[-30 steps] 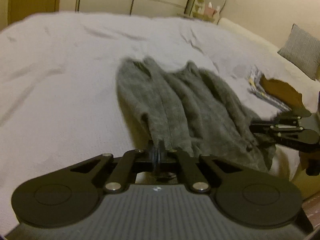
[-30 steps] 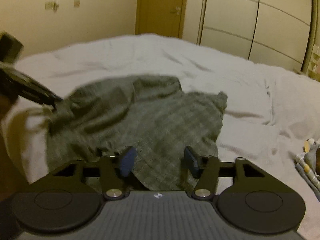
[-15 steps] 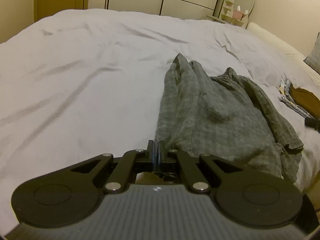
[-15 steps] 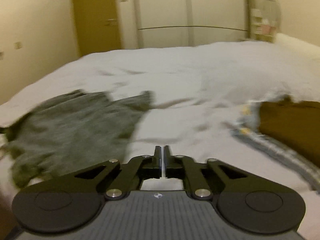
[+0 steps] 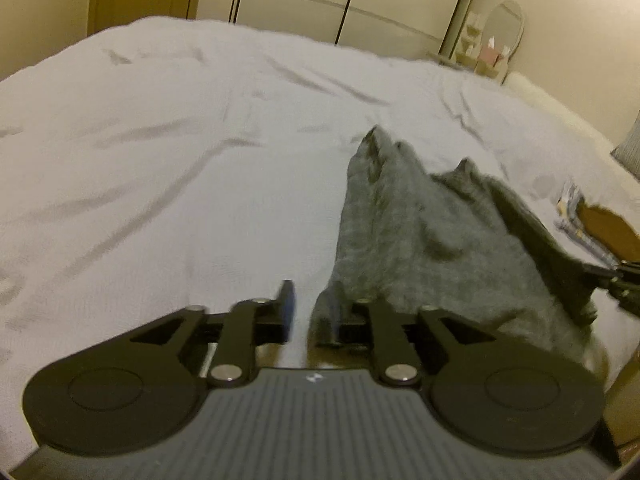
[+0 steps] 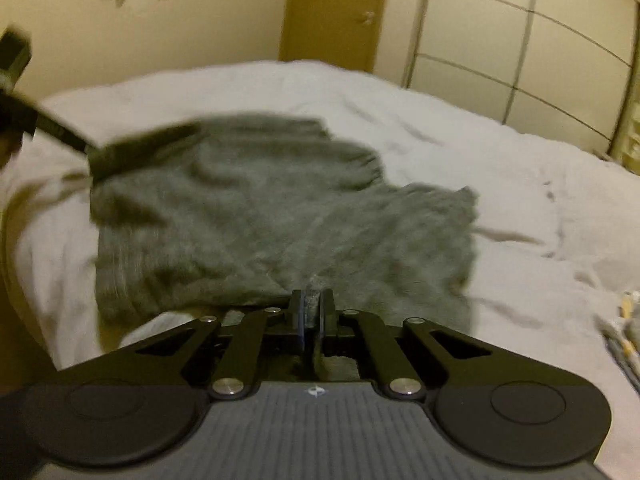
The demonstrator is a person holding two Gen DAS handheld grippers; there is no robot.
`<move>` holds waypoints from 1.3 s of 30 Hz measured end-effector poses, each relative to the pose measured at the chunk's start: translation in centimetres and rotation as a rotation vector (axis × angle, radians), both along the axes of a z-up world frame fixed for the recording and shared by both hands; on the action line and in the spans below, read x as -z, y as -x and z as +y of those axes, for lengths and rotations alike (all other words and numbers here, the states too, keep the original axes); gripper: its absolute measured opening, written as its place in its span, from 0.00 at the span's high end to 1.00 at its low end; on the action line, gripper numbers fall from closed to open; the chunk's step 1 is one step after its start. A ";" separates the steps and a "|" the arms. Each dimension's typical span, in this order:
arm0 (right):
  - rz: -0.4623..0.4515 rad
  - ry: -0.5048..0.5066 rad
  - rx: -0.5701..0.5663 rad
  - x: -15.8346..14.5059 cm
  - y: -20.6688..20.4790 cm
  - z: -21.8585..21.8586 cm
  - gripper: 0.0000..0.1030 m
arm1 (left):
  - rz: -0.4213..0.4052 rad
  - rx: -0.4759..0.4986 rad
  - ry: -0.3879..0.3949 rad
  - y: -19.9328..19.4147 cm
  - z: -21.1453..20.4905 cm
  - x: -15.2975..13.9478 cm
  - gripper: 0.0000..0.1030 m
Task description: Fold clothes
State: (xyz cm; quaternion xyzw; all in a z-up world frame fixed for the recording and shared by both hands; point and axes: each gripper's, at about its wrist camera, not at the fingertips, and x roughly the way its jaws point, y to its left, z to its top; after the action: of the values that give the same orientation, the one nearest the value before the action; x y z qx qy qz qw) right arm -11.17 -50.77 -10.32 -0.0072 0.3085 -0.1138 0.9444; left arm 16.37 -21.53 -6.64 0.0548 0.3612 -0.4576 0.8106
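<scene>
right hand-held gripper (image 6: 311, 312): pressed together, pinching a small tuft of the grey garment's (image 6: 280, 216) near hem at lower centre of the right wrist view; its jaws have just been closing and cloth sits between the pads.
left hand-held gripper (image 5: 310, 308): a little spread; its jaws have just been opening. The corner of the grey garment (image 5: 432, 232) lies against the right-hand pad, the other pad stands clear of it, so the judgement is a let-go rather than a grip.
other view of each: the right hand-held gripper's tip shows at the right edge of the left wrist view (image 5: 618, 276), at the cloth's dark edge; the left one enters from the upper left of the right wrist view, blurred.
garment place: spread and rumpled on the white bed (image 5: 160, 168), right of centre in the left wrist view, middle of the frame in the right wrist view, its near edge at the bed's edge.
handling: soft, light, limp knit-like cloth, likely to sag and bunch when lifted and drag on the sheet; not fragile.
where to hold: hem corners or side edges, a pinch through a single layer, both sides taken level so the fold falls straight.
beyond: folded clothes (image 5: 600, 228) lie at the right edge.
</scene>
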 end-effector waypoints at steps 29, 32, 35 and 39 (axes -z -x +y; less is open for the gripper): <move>-0.134 -0.214 0.376 -1.6 10.2 -7.8 0.75 | -0.026 0.024 -0.055 0.1 -0.6 0.5 0.98; -0.131 -0.230 0.340 -1.7 9.3 -7.0 0.75 | 0.013 -0.037 -0.051 -1.3 0.8 0.8 0.97; -0.141 -0.232 0.289 -2.4 7.8 -6.6 0.74 | 0.018 -0.066 -0.074 -2.1 1.2 1.2 0.94; -0.145 -0.195 0.145 -3.4 3.1 -7.0 0.61 | 0.022 -0.060 -0.020 -3.3 0.4 0.5 0.75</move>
State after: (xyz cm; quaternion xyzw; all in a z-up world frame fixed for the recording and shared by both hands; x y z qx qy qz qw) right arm -14.25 -57.74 -6.93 0.1149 0.2486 -0.1513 0.9498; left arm 19.66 -21.15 -7.15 0.0469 0.3762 -0.4301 0.8193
